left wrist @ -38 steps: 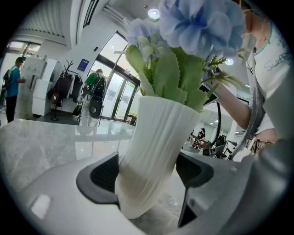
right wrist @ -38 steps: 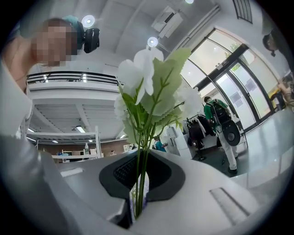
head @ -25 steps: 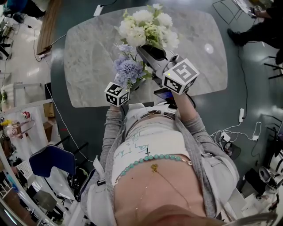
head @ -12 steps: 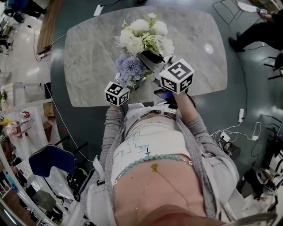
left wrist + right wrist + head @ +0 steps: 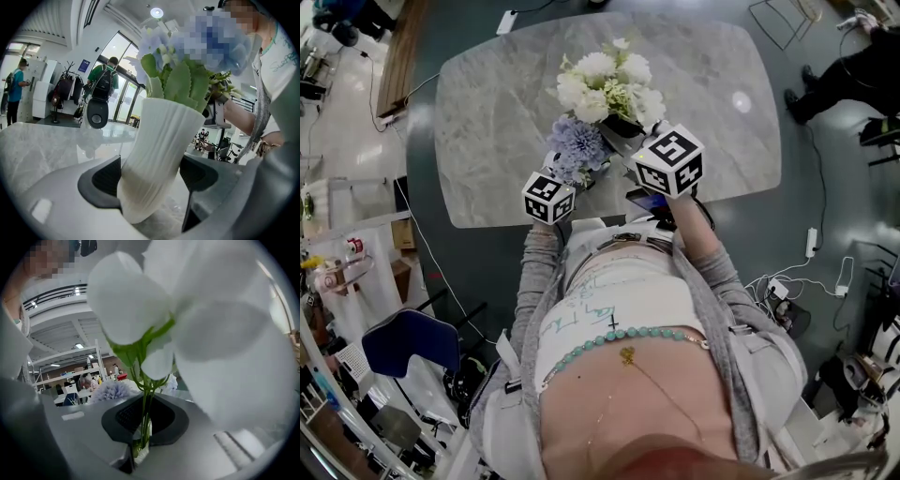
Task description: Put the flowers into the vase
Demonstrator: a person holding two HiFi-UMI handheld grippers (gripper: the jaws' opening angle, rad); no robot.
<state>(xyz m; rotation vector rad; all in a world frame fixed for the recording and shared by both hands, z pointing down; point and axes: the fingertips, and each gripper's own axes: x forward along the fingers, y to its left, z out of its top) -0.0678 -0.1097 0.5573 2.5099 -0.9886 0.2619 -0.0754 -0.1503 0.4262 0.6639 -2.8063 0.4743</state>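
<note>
With the vase [image 5: 157, 140] clasped in the left gripper [image 5: 151, 180], steer the flowers [image 5: 126, 305], clenched by the right gripper [image 5: 140, 432], stems first into its mouth.

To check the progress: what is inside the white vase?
In the vase, which the left tongs hold, blue flowers with green leaves stand. Its opaque wall hides their stems. The white flowers are outside, in the right tongs.

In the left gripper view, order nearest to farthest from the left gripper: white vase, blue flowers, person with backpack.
1. white vase, between the jaws.
2. blue flowers, above, in the vase.
3. person with backpack, far back left.
</note>
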